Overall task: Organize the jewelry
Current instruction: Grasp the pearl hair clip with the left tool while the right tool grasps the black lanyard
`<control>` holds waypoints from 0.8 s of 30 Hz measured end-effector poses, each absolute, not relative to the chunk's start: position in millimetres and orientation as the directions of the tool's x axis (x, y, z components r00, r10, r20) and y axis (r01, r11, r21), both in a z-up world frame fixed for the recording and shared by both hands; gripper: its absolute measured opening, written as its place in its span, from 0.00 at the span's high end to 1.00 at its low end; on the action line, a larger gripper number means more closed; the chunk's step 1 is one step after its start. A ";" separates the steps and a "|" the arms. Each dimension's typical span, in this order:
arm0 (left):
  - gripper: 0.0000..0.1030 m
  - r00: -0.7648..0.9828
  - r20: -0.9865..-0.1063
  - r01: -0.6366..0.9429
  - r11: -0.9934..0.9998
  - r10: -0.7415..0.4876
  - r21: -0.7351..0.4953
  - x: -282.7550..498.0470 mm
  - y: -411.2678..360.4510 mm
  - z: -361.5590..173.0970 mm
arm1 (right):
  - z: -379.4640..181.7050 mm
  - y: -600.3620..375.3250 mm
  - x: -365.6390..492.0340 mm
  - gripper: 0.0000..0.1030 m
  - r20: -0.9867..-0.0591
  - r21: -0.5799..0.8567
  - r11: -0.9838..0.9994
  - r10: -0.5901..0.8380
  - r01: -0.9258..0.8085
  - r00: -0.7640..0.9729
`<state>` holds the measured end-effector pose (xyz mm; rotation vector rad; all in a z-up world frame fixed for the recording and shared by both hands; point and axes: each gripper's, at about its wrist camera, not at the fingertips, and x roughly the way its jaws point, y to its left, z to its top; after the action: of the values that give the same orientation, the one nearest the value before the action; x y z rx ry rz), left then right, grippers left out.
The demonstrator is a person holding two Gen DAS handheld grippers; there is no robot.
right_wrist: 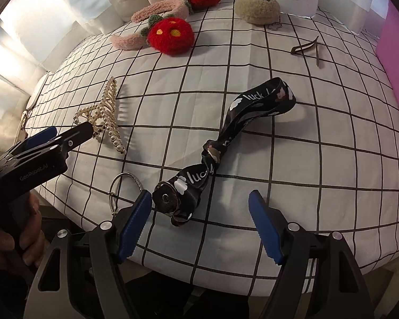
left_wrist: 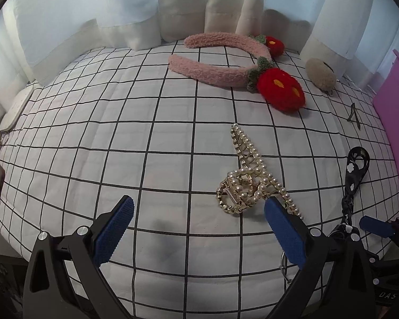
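Both wide open, gripping nothing: left hand-held gripper (left_wrist: 198, 228) beside the pearl claw clip (left_wrist: 248, 183), right hand-held gripper (right_wrist: 199, 223) over the black strap (right_wrist: 226, 143).

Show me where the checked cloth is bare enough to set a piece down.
The widest bare stretch of the checked cloth lies left of the pearl claw clip, below the pink headband. A smaller patch sits between the black strap and the small metal clip. It is crowded around the clip, strap and silver ring.
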<state>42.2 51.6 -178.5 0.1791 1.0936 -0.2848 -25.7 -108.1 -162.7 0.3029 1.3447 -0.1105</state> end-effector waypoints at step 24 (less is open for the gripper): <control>0.06 0.427 -0.887 0.373 0.928 -0.173 -0.002 54.8 23.1 -207.8 | -170.4 -114.4 -22.8 0.24 -0.961 -0.013 0.972 -0.077 0.236 0.267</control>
<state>54.8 23.1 -207.8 0.2071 1.0781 -0.3444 -22.8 -114.4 -170.4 0.1424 1.2847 -0.2123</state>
